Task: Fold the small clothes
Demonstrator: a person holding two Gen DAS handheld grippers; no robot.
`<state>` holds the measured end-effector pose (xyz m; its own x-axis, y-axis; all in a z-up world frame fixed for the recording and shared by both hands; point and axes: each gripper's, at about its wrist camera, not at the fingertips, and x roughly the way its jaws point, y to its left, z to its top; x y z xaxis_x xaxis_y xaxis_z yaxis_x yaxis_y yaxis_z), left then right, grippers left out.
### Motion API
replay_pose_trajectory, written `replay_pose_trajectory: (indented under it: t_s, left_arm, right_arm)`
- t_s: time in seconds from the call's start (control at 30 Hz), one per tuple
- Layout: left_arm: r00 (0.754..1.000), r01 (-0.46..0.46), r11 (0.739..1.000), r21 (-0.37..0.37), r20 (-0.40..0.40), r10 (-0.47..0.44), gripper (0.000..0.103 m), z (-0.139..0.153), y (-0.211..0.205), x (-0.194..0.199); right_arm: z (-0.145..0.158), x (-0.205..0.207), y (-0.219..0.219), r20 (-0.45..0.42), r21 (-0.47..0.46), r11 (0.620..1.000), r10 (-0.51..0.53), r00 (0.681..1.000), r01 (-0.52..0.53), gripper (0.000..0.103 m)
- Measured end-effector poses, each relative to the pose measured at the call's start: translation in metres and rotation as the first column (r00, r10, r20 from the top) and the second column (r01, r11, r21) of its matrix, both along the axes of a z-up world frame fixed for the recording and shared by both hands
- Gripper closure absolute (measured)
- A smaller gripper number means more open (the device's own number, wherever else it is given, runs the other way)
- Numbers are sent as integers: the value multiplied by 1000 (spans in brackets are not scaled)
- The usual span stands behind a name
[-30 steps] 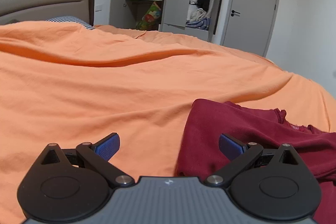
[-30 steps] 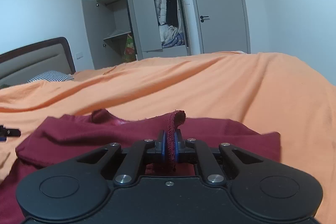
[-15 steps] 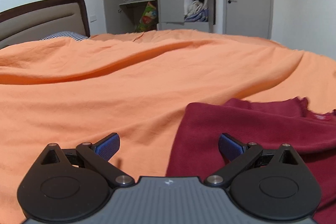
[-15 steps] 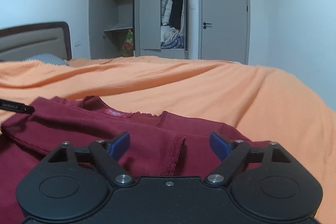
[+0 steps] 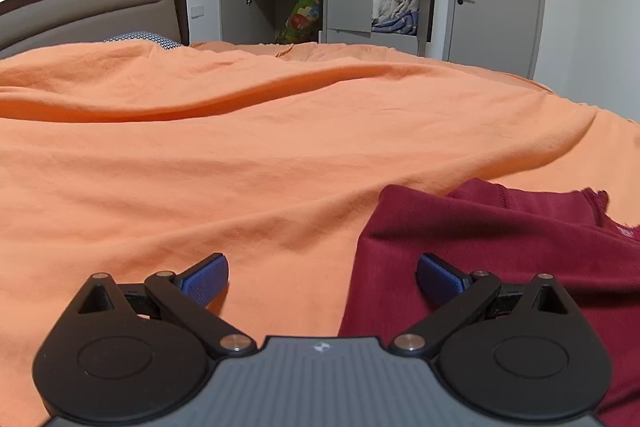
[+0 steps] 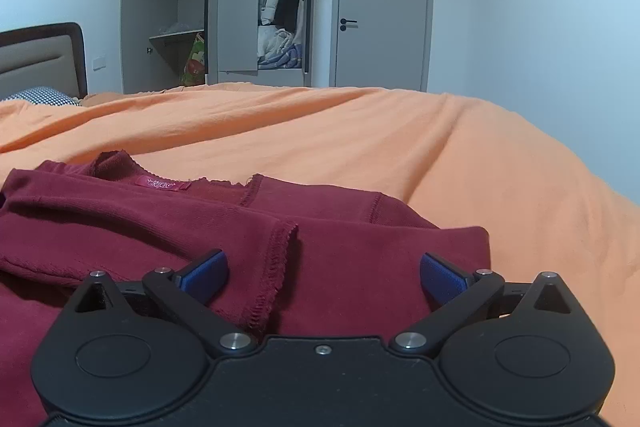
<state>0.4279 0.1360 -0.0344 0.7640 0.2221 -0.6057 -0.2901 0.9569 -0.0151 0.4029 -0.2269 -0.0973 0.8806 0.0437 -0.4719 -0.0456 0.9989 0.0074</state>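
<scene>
Maroon garment (image 6: pixel 248 227) lying rumpled on orange bedspread (image 6: pixel 400 147), frayed sleeve edge folding across front. Left gripper (image 5: pixel 322 273) hovering at its left edge, fingers spreading wide; right gripper (image 6: pixel 324 271) likewise gaping, gripping nothing. Wardrobe (image 6: pixel 240 7) standing open at 12 o'clock, door (image 6: pixel 382 7) at 1. Pink neck label (image 6: pixel 162 183) showing, writing unreadable.

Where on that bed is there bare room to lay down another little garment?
The orange bedspread lies bare left of the maroon garment, up to the headboard and checked pillow. Another bare stretch runs right of the garment. The near middle is crowded: garment, left tool, right tool.
</scene>
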Motion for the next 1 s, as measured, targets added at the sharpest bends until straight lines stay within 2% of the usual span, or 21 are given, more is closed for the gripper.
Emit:
replay_pose_trajectory:
  t_s: [0.17,0.4,0.77,1.0]
  left_arm:
    - [1000,19,1000,-24,7,-19,0,7,1,-29]
    - [999,45,998,-44,10,-45,0,10,2,-79]
    - [997,69,997,-44,-23,-70,0,4,-3,-147]
    - [994,108,994,-21,-3,-108,0,7,-10,-188]
  right_arm:
    - [5,-15,-11,-9,15,1000,-5,1000,5,1]
    - [7,-53,-19,-34,-45,998,30,999,-32,1]
    - [3,-143,-27,-11,-118,989,91,996,-92,1]
    - [3,-192,-29,13,-117,984,134,991,-132,1]
